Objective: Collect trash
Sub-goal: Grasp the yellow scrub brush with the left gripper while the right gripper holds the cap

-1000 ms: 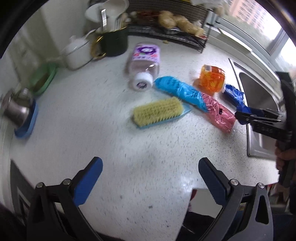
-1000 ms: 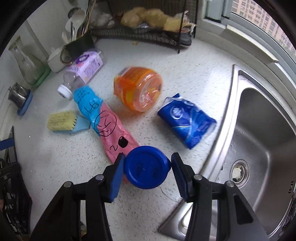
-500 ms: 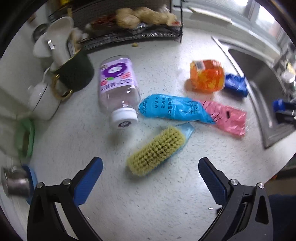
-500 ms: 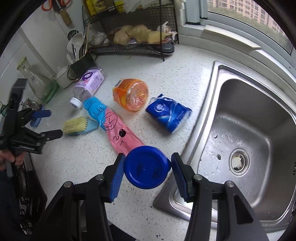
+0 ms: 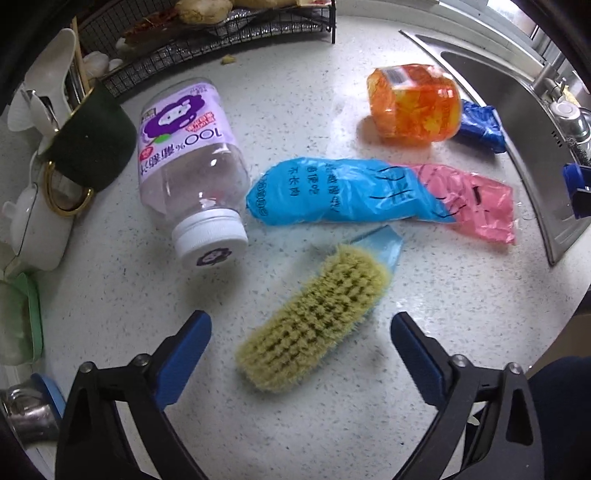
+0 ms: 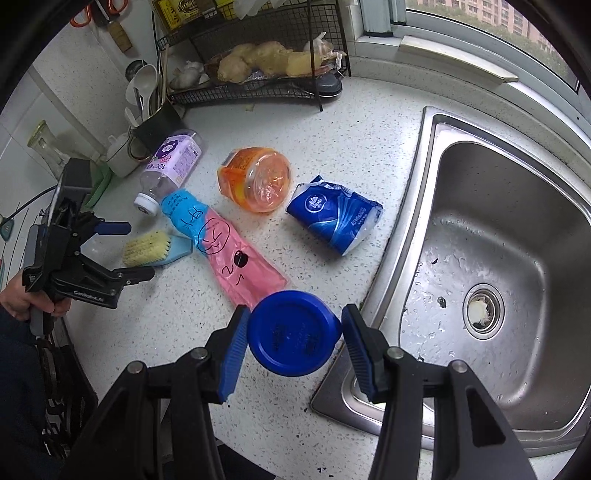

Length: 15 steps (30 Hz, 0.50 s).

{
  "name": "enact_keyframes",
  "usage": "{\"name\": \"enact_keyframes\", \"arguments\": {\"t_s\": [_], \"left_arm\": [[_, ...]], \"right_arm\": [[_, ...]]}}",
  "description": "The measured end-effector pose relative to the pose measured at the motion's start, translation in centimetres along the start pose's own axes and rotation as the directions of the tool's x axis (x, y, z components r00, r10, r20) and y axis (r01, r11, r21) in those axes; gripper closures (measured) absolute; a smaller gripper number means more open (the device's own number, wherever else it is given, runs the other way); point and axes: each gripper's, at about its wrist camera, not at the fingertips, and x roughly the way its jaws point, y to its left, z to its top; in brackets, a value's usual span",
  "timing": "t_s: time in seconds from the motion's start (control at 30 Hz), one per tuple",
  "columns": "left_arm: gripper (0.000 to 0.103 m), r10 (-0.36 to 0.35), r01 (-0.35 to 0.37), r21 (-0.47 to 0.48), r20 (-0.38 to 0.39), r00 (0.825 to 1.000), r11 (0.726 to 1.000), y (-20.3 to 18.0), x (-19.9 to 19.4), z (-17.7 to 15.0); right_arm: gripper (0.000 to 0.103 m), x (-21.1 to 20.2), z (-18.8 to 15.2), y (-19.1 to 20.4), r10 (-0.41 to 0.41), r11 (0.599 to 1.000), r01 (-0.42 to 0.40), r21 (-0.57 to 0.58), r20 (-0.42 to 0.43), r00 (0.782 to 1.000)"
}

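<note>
Blue plastic, round and lid-like, a blue cap (image 6: 293, 332) sits clamped between the ridged blue pads of the right gripper (image 6: 294, 345), held above the counter's front edge beside the sink (image 6: 491, 258). The left gripper (image 5: 301, 341) hangs spread wide with nothing between its pads, just above a scrub brush (image 5: 314, 319) lying bristles-up on its pale blue back.

Just beyond the brush lies a blue-and-pink plastic bag (image 5: 380, 197), flat and marked with black pen. To its left a clear bottle (image 5: 192, 166) with a purple label and white cap lies on its side, cap toward the left gripper. Farther off sits an orange jar (image 5: 415, 103) tipped over, and beside it, toward the sink, a blue tissue pack (image 6: 334, 218), crumpled.

All this rests on a white speckled countertop (image 5: 129, 295). At the back stands a black wire rack (image 6: 258, 70) holding ginger and garlic, with a dark utensil cup (image 5: 92, 144) and a white teapot (image 5: 33, 225) along the wall. A window (image 6: 480, 14) runs behind the sink.
</note>
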Motion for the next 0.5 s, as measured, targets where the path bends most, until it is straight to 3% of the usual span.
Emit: {"name": "enact_keyframes", "arguments": {"t_s": [0.07,0.3,0.37,0.43,0.5], "left_arm": [[0.022,-0.015,0.015,0.017,-0.002,1.0,1.0,0.0,0.6,0.0],[0.028,-0.058,0.058,0.064,0.006,0.998,0.996,-1.4,1.4,0.4],[0.053,-0.064,0.062,0.048,0.037,0.997,0.997,-1.5,1.1,0.5],[0.062,-0.07,0.069,0.028,0.045,0.997,0.997,-1.5,1.0,0.7],[0.063,-0.079,0.079,0.019,0.047,0.996,0.997,-1.6,1.0,0.7]], "right_arm": [[0.055,0.1,0.1,0.0,0.0,1.0,0.0,0.004,-0.002,1.0],[0.055,0.4,0.2,-0.2,-0.011,1.0,0.011,0.013,-0.011,1.0],[0.055,0.5,0.1,-0.2,-0.015,1.0,0.015,0.015,-0.011,1.0],[0.055,0.7,0.0,-0.2,-0.017,1.0,0.017,0.023,-0.017,1.0],[0.055,0.8,-0.1,-0.2,-0.014,1.0,0.014,0.027,-0.02,1.0]]}}
